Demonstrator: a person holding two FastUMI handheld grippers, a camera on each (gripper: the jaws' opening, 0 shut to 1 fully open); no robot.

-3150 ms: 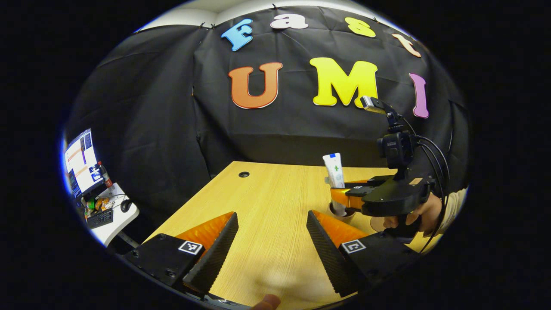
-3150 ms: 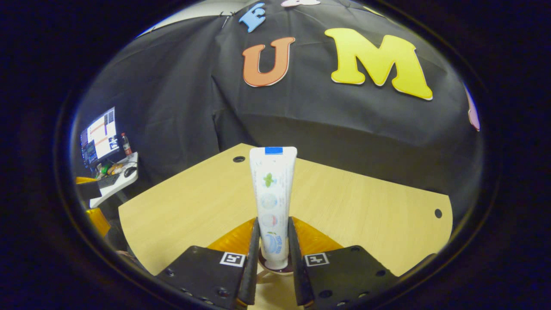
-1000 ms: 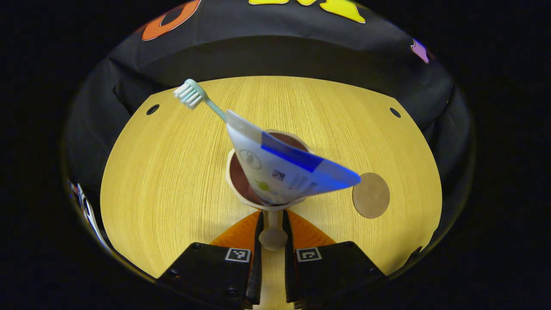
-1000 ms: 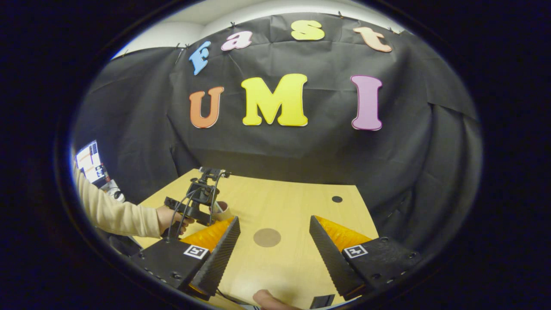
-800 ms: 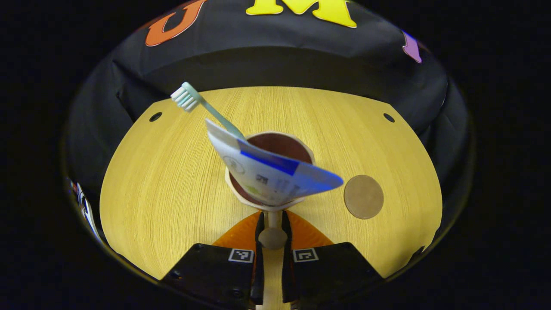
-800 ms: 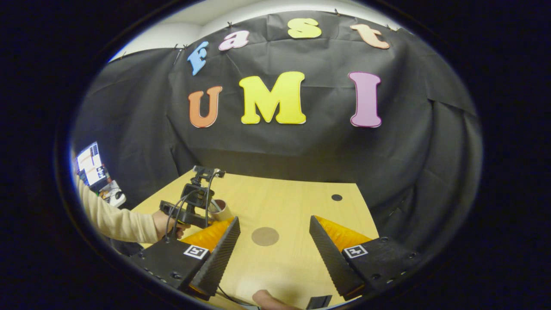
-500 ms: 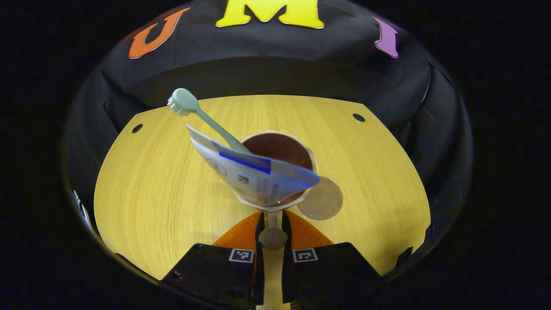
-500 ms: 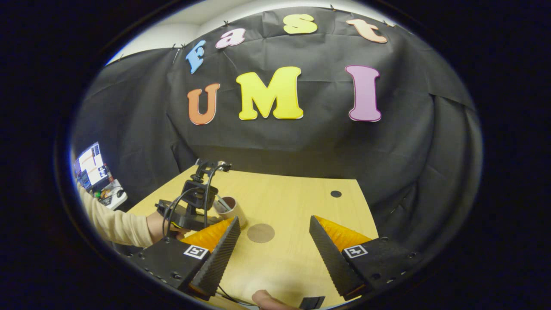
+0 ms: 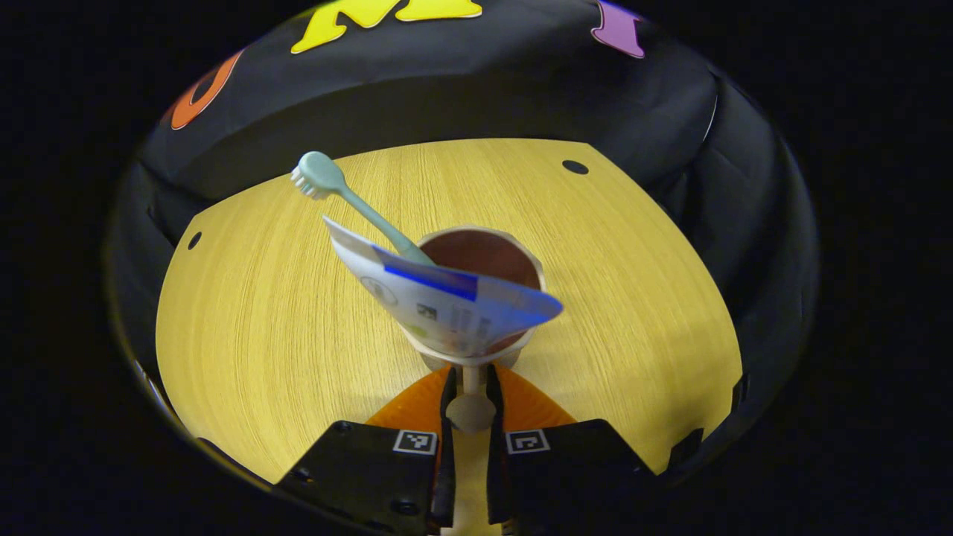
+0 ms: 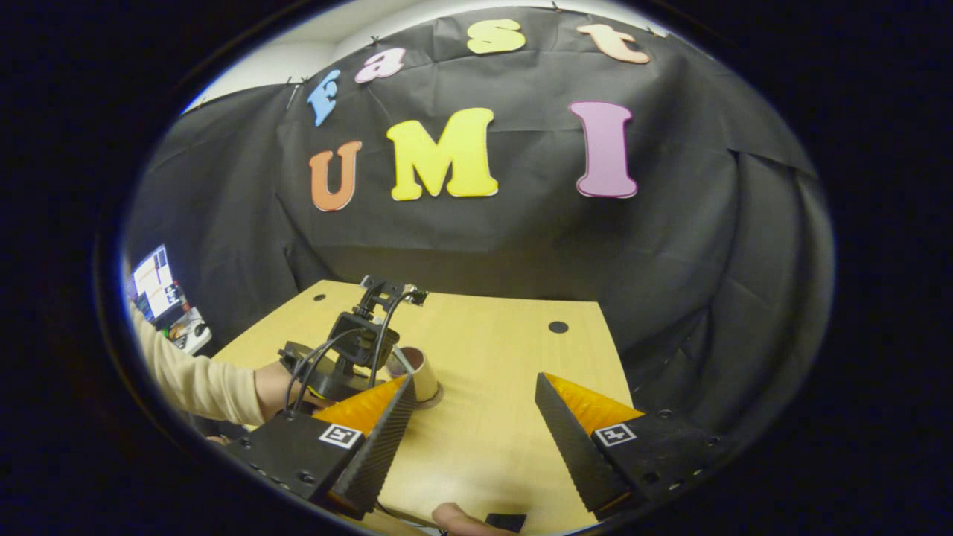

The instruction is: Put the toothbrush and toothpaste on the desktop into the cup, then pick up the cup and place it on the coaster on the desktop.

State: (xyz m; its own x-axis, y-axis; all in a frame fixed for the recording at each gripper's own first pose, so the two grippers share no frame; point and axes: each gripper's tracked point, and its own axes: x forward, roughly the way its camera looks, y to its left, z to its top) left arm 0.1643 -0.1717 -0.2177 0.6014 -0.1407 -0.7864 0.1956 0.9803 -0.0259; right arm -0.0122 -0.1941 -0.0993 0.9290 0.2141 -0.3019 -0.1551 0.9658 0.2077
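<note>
A pale wooden tabletop [image 9: 283, 327] fills the booth in front of black cloth. In the left gripper view, the left claw [image 9: 469, 406] is clamped together on the handle of the cup [image 9: 476, 257]. The toothpaste [image 9: 447, 301] and toothbrush [image 9: 350, 205] lean out of the cup to the left. In the right gripper view, the right claw [image 10: 469, 439] is spread apart over bare wood. Farther off, the cup stands on the coaster [image 10: 434, 400], with a hand [image 10: 272, 387] beside it.
</note>
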